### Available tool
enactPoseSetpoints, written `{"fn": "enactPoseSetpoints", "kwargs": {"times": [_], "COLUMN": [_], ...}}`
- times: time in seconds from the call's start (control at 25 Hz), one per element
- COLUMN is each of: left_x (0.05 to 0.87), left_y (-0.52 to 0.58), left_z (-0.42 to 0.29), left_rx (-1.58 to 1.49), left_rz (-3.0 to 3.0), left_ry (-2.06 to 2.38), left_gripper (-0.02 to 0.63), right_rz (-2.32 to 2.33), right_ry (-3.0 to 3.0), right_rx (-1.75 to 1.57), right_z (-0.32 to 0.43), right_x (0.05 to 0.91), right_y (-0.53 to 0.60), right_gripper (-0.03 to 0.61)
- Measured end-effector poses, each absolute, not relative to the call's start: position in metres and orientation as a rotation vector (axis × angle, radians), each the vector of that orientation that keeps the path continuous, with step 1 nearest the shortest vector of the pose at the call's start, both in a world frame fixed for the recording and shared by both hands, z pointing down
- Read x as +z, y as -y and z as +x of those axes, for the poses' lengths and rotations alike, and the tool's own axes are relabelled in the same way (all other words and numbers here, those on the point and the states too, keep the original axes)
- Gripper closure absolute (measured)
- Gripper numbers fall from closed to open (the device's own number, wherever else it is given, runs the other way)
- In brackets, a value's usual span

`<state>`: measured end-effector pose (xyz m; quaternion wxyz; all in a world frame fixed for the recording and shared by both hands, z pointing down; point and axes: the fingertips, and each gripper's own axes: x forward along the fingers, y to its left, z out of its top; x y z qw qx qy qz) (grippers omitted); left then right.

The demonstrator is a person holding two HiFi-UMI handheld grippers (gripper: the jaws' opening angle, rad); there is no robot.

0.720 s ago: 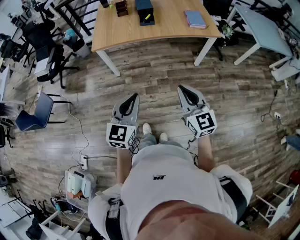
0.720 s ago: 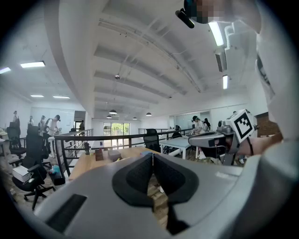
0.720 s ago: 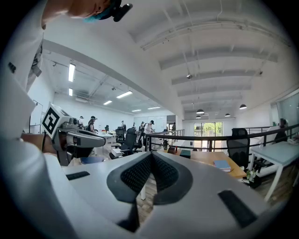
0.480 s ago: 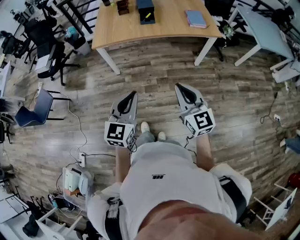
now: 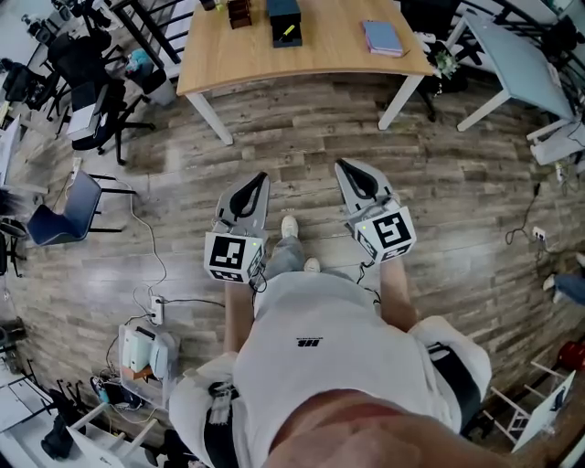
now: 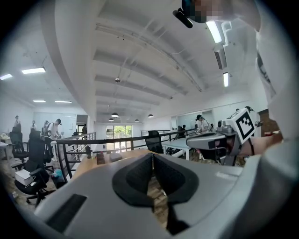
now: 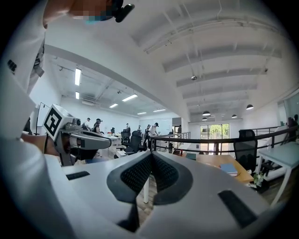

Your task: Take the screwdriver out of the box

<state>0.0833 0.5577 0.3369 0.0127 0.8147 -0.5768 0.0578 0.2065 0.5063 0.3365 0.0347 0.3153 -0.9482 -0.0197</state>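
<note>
A dark blue box (image 5: 282,18) stands on the wooden table (image 5: 320,50) at the top of the head view. A yellow thing (image 5: 289,33) shows at the box's near end; I cannot tell whether it is the screwdriver. Both grippers are held level over the wooden floor, well short of the table. My left gripper (image 5: 262,177) is shut with nothing in it, and its jaws meet in the left gripper view (image 6: 153,156). My right gripper (image 5: 339,164) is also shut and empty, its ribbed pads pressed together (image 7: 151,156).
A small brown box (image 5: 239,14) and a blue notebook (image 5: 381,37) also lie on the table. Office chairs (image 5: 64,219) stand at the left. A power strip with cables (image 5: 155,315) lies on the floor. A pale table (image 5: 516,59) stands at the right.
The person has stepped toward the table, one foot now ahead of the other. Both grippers have moved slightly forward with the body, still shut.
</note>
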Motion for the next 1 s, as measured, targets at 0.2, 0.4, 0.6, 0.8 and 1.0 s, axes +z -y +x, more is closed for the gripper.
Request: {"fn": "enactPoseSetpoints", "kwargs": {"times": [0.2,0.4,0.6,0.8,1.0], "left_x": [0.343,0.345,0.344,0.340,0.337], "left_y": [-0.535,-0.502,-0.461,-0.418,-0.379], "left_z": [0.076,0.063,0.044,0.022,0.000], "left_rx": [0.174,0.169,0.167,0.167,0.163], "left_rz": [2.538,2.543,2.560,2.577,2.599], "left_ry": [1.790,1.779,1.757,1.733,1.709], "left_gripper": [0.597,0.597,0.597,0.597,0.597], "right_rz": [0.966,0.975,0.986,0.995,1.012], "right_ry": [2.898,2.885,2.867,2.847,2.838], "right_rx": [-0.049,-0.052,-0.045,-0.039,-0.051], "right_z": [0.199,0.186,0.166,0.143,0.119], "right_x": [0.344,0.345,0.347,0.347,0.343], "right_y": [-0.484,-0.452,-0.414,-0.374,-0.336], "right_gripper": [0.583,0.583,0.583,0.583,0.583]}}
